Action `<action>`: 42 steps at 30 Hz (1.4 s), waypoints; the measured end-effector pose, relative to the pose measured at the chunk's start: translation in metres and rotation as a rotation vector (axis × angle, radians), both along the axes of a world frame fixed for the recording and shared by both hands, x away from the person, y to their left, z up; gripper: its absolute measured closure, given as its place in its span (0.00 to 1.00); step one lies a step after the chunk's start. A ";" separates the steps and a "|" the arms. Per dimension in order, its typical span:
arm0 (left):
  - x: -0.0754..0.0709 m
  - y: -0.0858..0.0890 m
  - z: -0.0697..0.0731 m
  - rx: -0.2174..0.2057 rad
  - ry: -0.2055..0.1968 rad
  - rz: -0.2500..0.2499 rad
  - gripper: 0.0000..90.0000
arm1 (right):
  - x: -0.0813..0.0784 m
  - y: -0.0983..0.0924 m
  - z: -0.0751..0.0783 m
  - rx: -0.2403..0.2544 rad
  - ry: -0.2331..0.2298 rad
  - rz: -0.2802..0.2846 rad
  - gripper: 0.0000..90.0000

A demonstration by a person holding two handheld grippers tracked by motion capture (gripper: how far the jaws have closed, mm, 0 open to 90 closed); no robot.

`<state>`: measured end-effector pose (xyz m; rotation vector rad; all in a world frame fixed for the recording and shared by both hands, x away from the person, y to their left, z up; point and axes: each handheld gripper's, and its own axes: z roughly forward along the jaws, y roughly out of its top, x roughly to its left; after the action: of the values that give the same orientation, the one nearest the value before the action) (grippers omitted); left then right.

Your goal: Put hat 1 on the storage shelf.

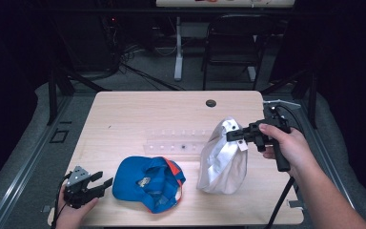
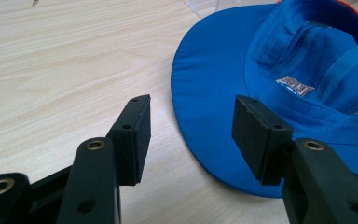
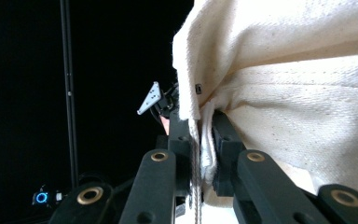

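Cream bag (image 1: pixel 223 157) stands right of the blue cap (image 1: pixel 147 183), right gripper (image 1: pixel 234 135) clamped on its top edge, left gripper (image 1: pixel 103 181) spread apart beside the cap's brim.

Left gripper (image 1: pixel 100 183): lower left of the high view, held low by the left hand (image 1: pixel 74 210), jaws spread apart and aimed toward frame right. In the left gripper view the two black pads (image 2: pixel 133 135) stand well separated with nothing between them.

Right gripper (image 1: pixel 233 135): right of centre in the high view, raised, gripped by the right hand (image 1: pixel 286 145), forearm entering from the lower right. Its jaws are pressed together on a fold of cream fabric (image 3: pixel 205 140).
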<state>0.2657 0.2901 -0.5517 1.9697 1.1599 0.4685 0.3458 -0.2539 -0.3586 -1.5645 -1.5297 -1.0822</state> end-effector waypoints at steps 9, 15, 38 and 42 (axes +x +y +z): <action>0.000 0.000 0.000 -0.005 0.004 0.001 0.53 | 0.008 0.011 0.017 0.031 -0.041 0.023 0.91; 0.000 0.000 -0.001 -0.006 0.002 0.000 0.53 | 0.015 0.017 0.027 0.029 -0.060 0.027 0.91; 0.001 0.000 0.000 -0.009 0.006 -0.010 0.53 | 0.045 0.036 0.059 -0.016 -0.084 0.029 0.91; 0.001 0.001 0.001 -0.005 0.013 -0.008 0.53 | 0.052 0.044 0.063 -0.023 -0.090 0.030 0.90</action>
<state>0.2667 0.2907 -0.5508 1.9751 1.1596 0.4487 0.3974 -0.2098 -0.2959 -1.5216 -1.6253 -1.1362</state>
